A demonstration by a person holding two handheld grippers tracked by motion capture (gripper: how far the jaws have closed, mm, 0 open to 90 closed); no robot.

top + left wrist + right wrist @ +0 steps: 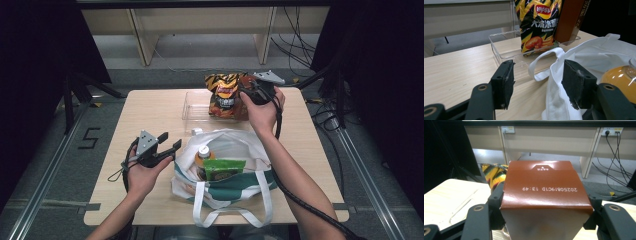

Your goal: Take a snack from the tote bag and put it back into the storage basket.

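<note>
A brown carton (pixel 541 185) stands upright at the back of the table with my right gripper (pixel 545 200) shut on its two sides. It sits in a clear tray (pixel 192 106) right beside a black-and-yellow chips bag (pixel 222 95). My left gripper (pixel 170 141) is open and hovers left of a white tote bag (pixel 230 190). In the left gripper view the jaws of my left gripper (pixel 537 77) stand wide apart, and the tote bag's (pixel 599 52) handle lies beyond them, untouched. The chips bag (pixel 537 25) and carton (pixel 570 20) rise behind.
The tote holds an orange bottle (pixel 203 152) with a white cap and a green packet (pixel 223 169). The wooden table (pixel 145 115) has bare surface on its left half. Cables (pixel 300 55) lie on the floor at the back right.
</note>
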